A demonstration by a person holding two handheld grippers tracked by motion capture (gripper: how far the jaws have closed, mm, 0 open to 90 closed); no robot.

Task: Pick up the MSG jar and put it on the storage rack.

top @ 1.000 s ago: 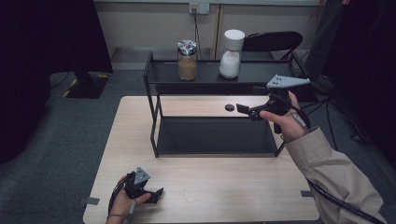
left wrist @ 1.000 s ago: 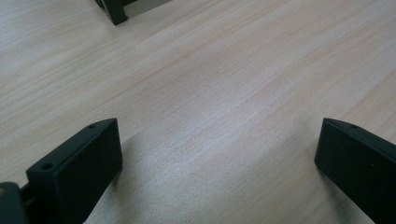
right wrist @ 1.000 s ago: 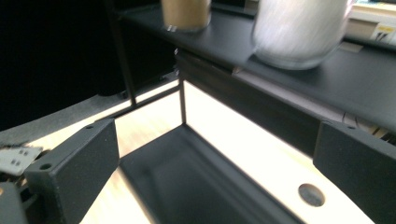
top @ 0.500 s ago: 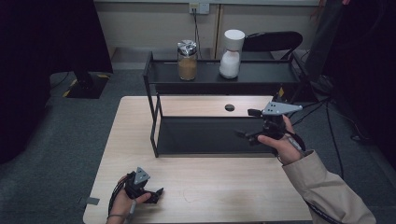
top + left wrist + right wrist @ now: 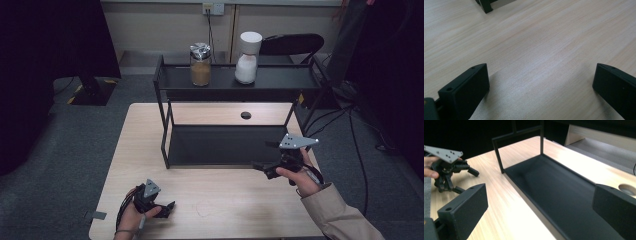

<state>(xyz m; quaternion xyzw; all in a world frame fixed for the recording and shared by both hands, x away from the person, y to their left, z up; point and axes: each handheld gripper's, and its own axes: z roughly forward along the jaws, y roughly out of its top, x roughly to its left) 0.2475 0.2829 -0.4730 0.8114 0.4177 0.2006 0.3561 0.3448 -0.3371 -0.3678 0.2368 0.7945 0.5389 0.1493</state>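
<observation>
- I count two jars on the top shelf of the black rack point(image 5: 165, 90): one jar of brown grains point(image 5: 200, 64) with a silvery lid, and one white jar point(image 5: 247, 57) just to its right, the two standing apart and upright.
- There is one rack, with two levels; its lower tray point(image 5: 554, 192) lies bare on the wooden table point(image 5: 225, 205).
- One round hole point(image 5: 245, 115) sits in the tabletop behind the rack.
- My right claw point(image 5: 263, 155) hovers just off the rack's front right corner, tipped leftward along the lower tray's front edge; its jaws stand wide apart with nothing between them, well apart from both jars.
- My left claw point(image 5: 167, 208) rests low at the table's near left, hand wrapped around it, pointing right; its jaws are spread wide over bare wood, gripping nothing.
</observation>
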